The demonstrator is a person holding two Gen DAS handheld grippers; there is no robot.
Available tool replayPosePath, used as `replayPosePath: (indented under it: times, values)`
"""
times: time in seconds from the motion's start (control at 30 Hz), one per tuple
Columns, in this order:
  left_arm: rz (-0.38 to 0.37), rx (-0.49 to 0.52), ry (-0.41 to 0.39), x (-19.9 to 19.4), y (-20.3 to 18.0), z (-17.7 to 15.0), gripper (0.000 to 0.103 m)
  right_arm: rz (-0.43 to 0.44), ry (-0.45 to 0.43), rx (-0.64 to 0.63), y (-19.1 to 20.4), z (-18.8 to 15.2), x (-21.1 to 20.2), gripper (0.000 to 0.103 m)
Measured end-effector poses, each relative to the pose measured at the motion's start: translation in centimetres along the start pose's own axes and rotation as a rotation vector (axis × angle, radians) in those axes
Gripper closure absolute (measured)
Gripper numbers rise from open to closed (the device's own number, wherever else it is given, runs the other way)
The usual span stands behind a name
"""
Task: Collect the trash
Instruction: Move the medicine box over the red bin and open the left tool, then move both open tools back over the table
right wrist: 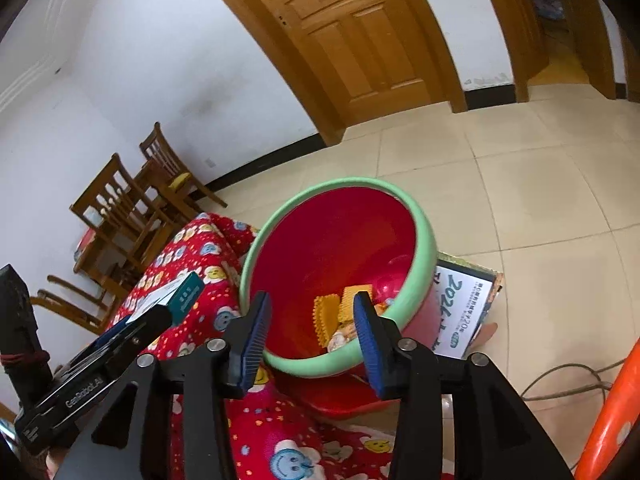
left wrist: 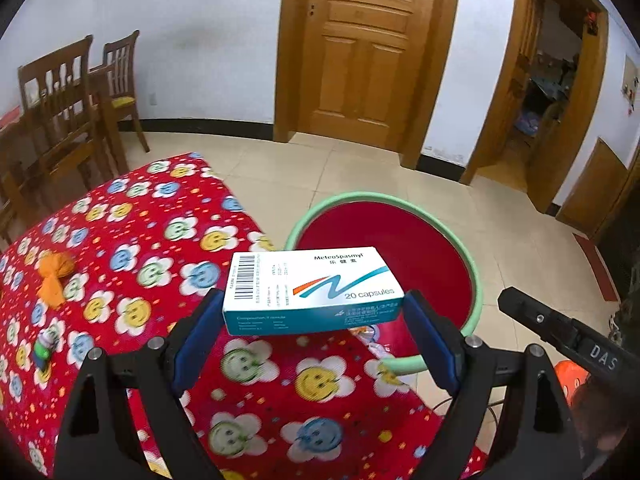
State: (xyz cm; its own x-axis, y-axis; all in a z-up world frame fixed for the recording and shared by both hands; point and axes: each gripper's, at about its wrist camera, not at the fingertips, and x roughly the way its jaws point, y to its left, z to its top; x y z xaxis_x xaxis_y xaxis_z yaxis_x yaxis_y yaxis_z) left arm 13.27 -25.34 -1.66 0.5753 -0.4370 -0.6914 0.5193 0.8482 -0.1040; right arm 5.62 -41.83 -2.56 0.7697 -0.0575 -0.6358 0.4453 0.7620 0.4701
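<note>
A white and teal medicine box (left wrist: 312, 292) hangs over the table edge beside the bin, and my left gripper (left wrist: 314, 300) is shut on its two ends. The red bin with a green rim (left wrist: 360, 196) stands on the floor just beyond it. In the right wrist view my right gripper (right wrist: 312, 308) is open and empty above the near rim of the bin (right wrist: 424, 232). Yellow ridged wrappers (right wrist: 340, 312) lie at the bin's bottom. An orange wrapper (left wrist: 54, 276) and a small green and white scrap (left wrist: 44, 346) lie on the red flowered tablecloth (left wrist: 160, 240).
Wooden chairs (left wrist: 68, 112) stand behind the table at the left. A closed wooden door (left wrist: 360, 52) is straight ahead. A printed calendar (right wrist: 460, 304) leans against the bin, a cable (right wrist: 560, 380) runs over the tiles, and an orange stool (right wrist: 612, 408) is at the right.
</note>
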Motion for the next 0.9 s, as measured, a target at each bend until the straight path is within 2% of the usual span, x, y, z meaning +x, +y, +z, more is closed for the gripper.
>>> replayPosePath:
  times: [0.4,0.9]
  values:
    - [-0.017,0.046,0.049,2.8,-2.3,0.2,0.014,-0.025,-0.005,0.037,-2.1,0.2,-0.1,0.059]
    - [0.024,-0.023,0.034,0.9,0.5,-0.1,0.014,0.002,0.009,0.027,-0.9,0.0,0.0,0.059]
